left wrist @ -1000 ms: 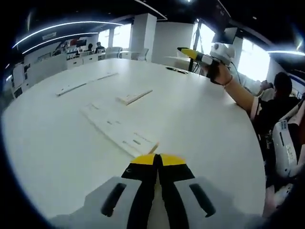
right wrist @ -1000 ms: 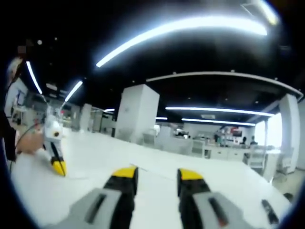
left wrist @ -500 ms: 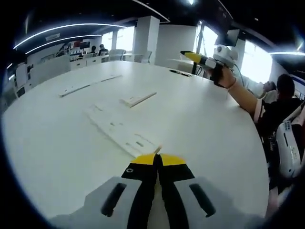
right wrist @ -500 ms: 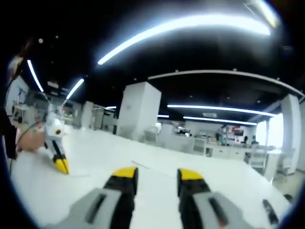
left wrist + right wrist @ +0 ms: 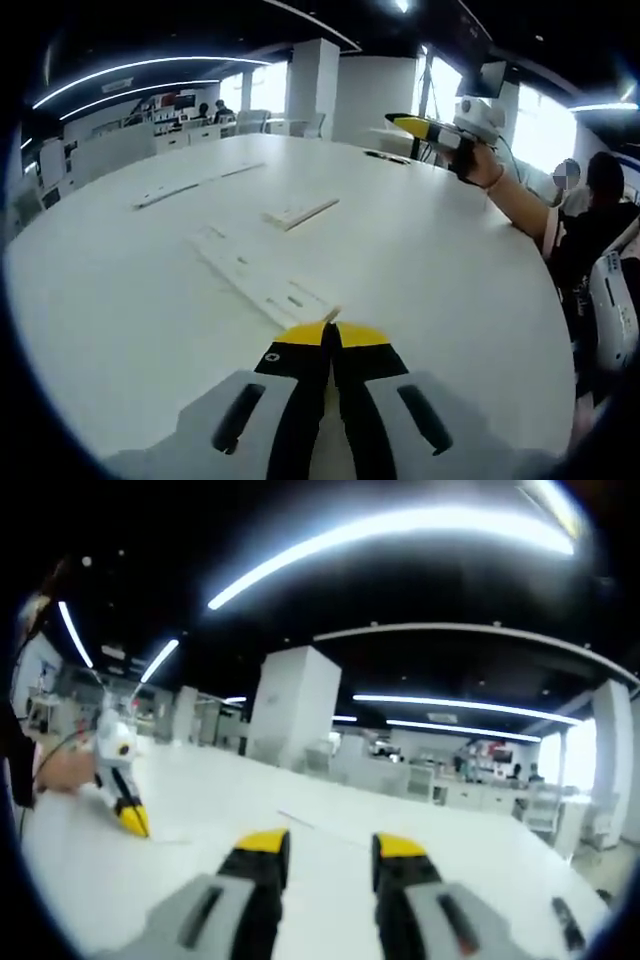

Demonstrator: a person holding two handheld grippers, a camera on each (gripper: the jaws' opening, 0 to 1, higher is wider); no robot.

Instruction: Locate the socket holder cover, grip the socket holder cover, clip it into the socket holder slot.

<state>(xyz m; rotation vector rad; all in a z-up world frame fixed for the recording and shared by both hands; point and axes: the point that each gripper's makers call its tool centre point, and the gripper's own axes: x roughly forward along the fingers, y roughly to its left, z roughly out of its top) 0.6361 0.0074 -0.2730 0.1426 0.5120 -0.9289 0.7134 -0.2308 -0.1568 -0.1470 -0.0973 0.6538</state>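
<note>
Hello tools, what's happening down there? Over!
Left tool shut, low over the table. Right tool open, empty, held high. White strips: a long one just ahead, a short one beyond. Nothing between.

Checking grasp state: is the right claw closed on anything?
No: the right claw stands open with bare white table showing between its yellow tips.

Bright ceiling strip lights [image 5: 400, 535] glare and bow at the fisheye edges, softly blurred throughout.
</note>
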